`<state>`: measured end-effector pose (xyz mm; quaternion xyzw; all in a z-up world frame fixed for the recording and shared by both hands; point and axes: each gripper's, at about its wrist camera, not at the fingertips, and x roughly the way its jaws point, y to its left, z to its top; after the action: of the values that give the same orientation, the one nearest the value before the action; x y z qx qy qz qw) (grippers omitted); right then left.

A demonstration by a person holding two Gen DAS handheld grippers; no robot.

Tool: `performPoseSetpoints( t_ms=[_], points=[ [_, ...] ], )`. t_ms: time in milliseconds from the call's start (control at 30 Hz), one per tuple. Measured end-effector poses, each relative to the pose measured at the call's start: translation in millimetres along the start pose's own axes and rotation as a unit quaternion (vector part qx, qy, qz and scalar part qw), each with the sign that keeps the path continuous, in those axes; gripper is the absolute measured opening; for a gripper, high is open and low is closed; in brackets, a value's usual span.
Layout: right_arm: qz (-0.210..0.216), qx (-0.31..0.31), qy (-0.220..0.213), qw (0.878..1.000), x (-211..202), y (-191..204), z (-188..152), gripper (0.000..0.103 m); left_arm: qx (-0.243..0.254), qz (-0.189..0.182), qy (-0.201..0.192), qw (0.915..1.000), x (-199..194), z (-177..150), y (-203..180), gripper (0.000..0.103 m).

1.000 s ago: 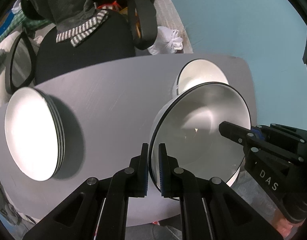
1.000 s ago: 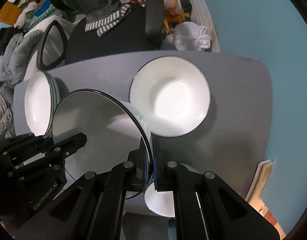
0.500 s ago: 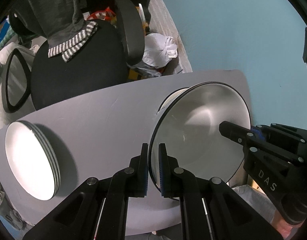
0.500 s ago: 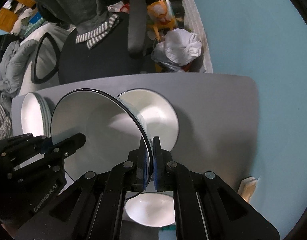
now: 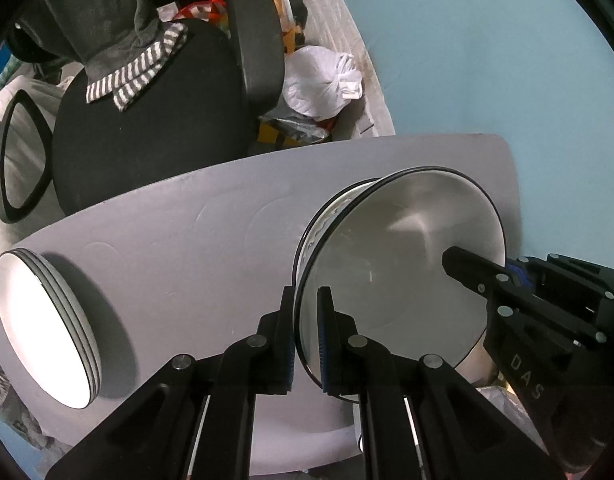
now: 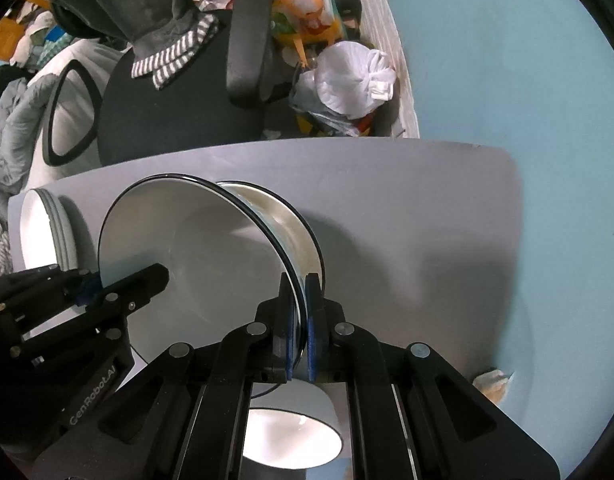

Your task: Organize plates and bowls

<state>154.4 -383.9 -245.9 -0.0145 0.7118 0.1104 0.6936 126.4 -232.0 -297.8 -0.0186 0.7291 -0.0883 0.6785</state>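
Both of my grippers are clamped on the same large bowl [image 5: 399, 276], one on each side of its black-edged rim. Nearest in the left wrist view, my left gripper [image 5: 305, 340] has its blue-padded fingers pinched tight on the near-left part of the rim, with the wall of the bowl running up between them. In the right wrist view my right gripper [image 6: 301, 328] pinches the opposite edge the same way, pads pressed to either side of the thin rim. Each camera also catches the other tool reaching in across the bowl's pale interior. I hold the bowl tipped up on edge, its open face turned toward the left gripper's side, above the right half of the grey table [image 5: 195, 240]. Directly behind it sits a second bowl [image 6: 295, 232], white with a dark rim, and the held bowl overlaps it so closely that I cannot tell whether they touch. Below my right gripper, at the near table edge, a smaller white bowl [image 6: 291, 436] stands upright. Further left, well apart from the bowls, a stack of white plates [image 5: 39, 332] rests near the table's left end. Beyond the far edge stands a black office chair [image 5: 155, 120] with a grey striped garment [image 5: 139, 68] draped over it, and beside it a tied white bag [image 5: 323, 84] lies against the blue wall [image 5: 467, 60].
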Motion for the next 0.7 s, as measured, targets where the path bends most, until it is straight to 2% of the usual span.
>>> performPoseSetpoints(
  t_ms=[200, 600, 700],
  points=[
    [0.001, 0.004, -0.001, 1.000, 4, -4, 3, 0.006, 0.015, 0.021, -0.005, 0.9996, 1, 2, -7, 0.008],
    [-0.009, -0.003, -0.001, 1.000, 3, -6, 8, 0.006, 0.025, 0.037, -0.001, 0.9990, 4, 5, -11, 0.008],
    [-0.009, -0.004, -0.001, 1.000, 3, -7, 8, 0.006, 0.026, 0.040, -0.002, 0.9989, 4, 6, -11, 0.012]
  ],
)
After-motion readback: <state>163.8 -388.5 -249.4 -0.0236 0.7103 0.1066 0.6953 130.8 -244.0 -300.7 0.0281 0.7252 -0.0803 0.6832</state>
